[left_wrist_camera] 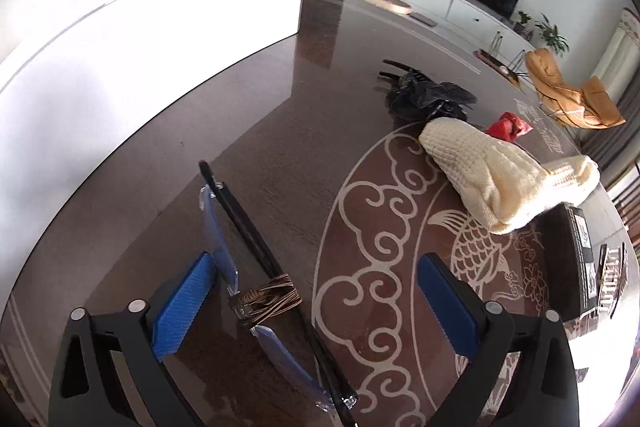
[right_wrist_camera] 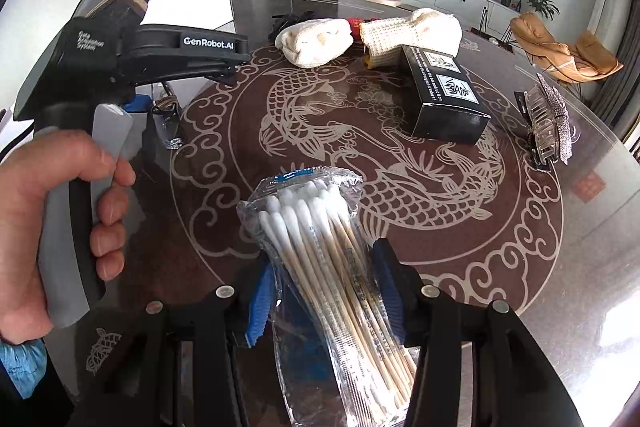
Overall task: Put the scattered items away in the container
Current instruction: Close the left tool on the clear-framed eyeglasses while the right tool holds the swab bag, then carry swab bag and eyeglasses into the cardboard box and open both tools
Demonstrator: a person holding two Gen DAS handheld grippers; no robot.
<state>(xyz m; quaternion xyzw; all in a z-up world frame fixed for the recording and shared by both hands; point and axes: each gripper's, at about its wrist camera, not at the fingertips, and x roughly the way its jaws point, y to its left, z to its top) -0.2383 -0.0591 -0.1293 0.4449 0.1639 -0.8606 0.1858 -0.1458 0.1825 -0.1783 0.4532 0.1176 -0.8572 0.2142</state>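
My right gripper (right_wrist_camera: 324,291) is clamped on a clear packet of cotton swabs (right_wrist_camera: 320,247), its blue pads pressing the wrapper from both sides while the swab tips fan out above the dark table (right_wrist_camera: 520,227) with its pale fish pattern. My left gripper (left_wrist_camera: 316,303) has its fingers spread wide apart around a pair of glasses (left_wrist_camera: 260,279) lying on the table, a coil of brown cord wound round the folded arms; the left pad sits just beside a lens. The white container (left_wrist_camera: 160,39) stands on the table to the left. Further off lie a cream knitted sock (left_wrist_camera: 492,171), a black box (right_wrist_camera: 444,95), a rhinestone hair clip (right_wrist_camera: 548,123) and a black hair clip (left_wrist_camera: 424,95).
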